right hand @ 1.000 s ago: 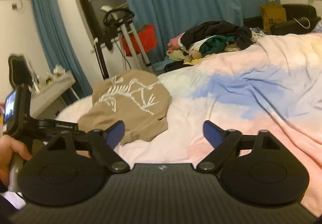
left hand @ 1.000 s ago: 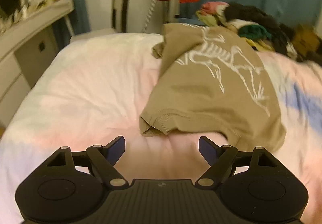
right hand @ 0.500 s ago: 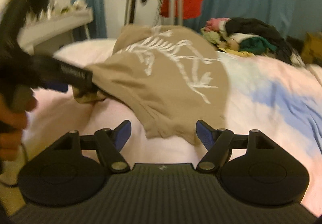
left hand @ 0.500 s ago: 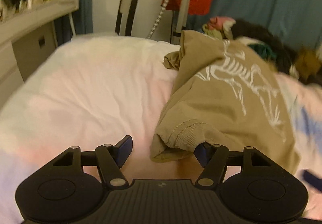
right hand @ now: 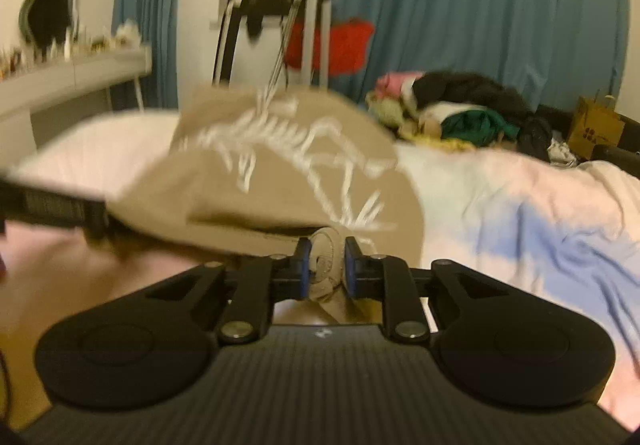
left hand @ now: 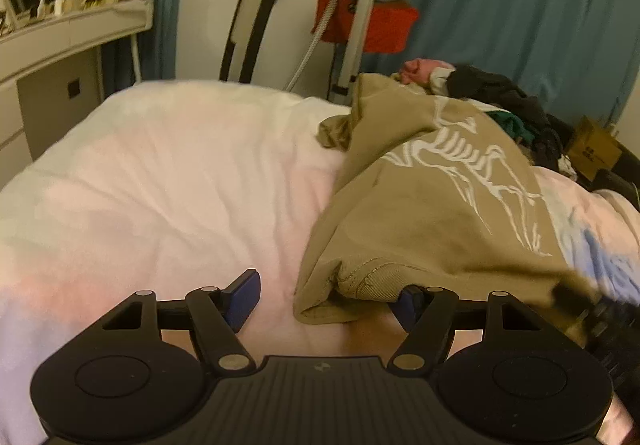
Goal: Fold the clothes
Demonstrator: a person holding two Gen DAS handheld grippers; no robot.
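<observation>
Tan sweatshirt (right hand: 280, 181) with white skeleton print, right claw (right hand: 323, 265) closing, clenched on its cuff, left claw (left hand: 324, 297) opening around hem

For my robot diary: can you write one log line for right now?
right hand-held gripper: closing on tan sweatshirt hem | left hand-held gripper: opening, cuff between jaws | bed

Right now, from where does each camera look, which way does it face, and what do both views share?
Left wrist: sits on the left gripper, looking across the bed at the tan sweatshirt; its jaws are opening around the cuff.
Right wrist: sits on the right gripper, facing the blue curtain; its jaws are closing, pressing on sweatshirt fabric.
Shared: sweatshirt, clothes pile, curtain.
</observation>
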